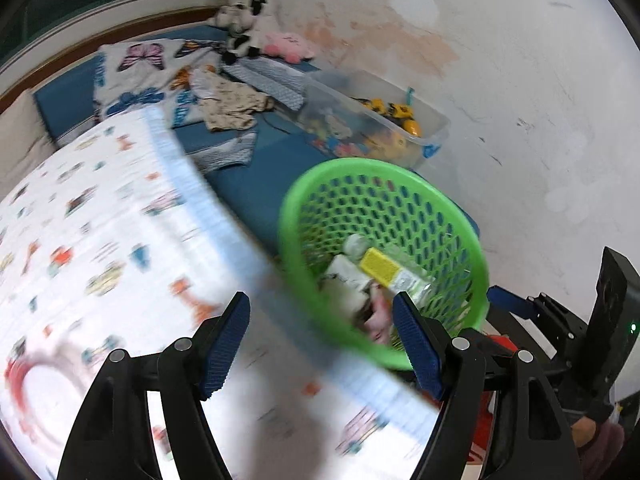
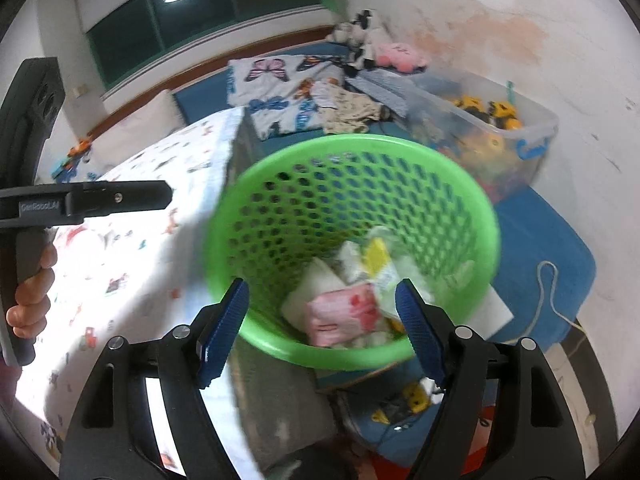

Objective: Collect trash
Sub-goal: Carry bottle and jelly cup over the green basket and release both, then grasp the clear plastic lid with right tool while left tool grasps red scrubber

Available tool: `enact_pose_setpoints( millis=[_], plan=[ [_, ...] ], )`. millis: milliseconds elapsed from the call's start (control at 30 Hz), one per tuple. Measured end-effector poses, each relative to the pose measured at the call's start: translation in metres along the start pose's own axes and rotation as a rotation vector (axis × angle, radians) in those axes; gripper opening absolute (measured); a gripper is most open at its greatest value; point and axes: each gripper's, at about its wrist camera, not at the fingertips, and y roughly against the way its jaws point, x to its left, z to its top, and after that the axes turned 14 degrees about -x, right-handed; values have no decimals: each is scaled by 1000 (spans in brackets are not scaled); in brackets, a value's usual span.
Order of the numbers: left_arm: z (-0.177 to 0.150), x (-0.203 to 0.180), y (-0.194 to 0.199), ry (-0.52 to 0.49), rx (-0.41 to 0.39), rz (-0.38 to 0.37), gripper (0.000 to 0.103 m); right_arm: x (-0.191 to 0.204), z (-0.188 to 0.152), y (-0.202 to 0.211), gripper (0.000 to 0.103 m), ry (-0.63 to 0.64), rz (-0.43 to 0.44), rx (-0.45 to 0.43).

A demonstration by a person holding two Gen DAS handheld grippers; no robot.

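A green perforated basket [image 1: 320,208] stands on the blue mat beside the bed. It holds trash: a yellow-and-white packet [image 1: 384,268], a pink wrapper [image 2: 340,312] and white crumpled paper [image 2: 316,280]. My left gripper [image 1: 320,308] is open with nothing between its blue pads; it hangs over the edge of the printed bed sheet [image 1: 100,240] and the basket's near rim. My right gripper [image 2: 322,292] is open and holds nothing, and it looks down over the basket [image 2: 224,240]. A hand [image 2: 28,300] holds the left gripper's handle at the left of the right wrist view.
A clear plastic bin [image 1: 434,128] with yellow toys stands behind the basket by the white wall. Plush toys [image 1: 248,28], a butterfly blanket [image 1: 140,64] and loose clothes [image 1: 228,104] lie on the blue mat. A white cord [image 2: 548,292] trails off the mat at right.
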Motion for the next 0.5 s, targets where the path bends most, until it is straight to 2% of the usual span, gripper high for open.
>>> enact_pose_setpoints(
  millis=[500],
  plan=[
    [-36, 113, 96, 139, -86, 164, 71, 109, 8, -34, 82, 110, 229, 43]
  ],
)
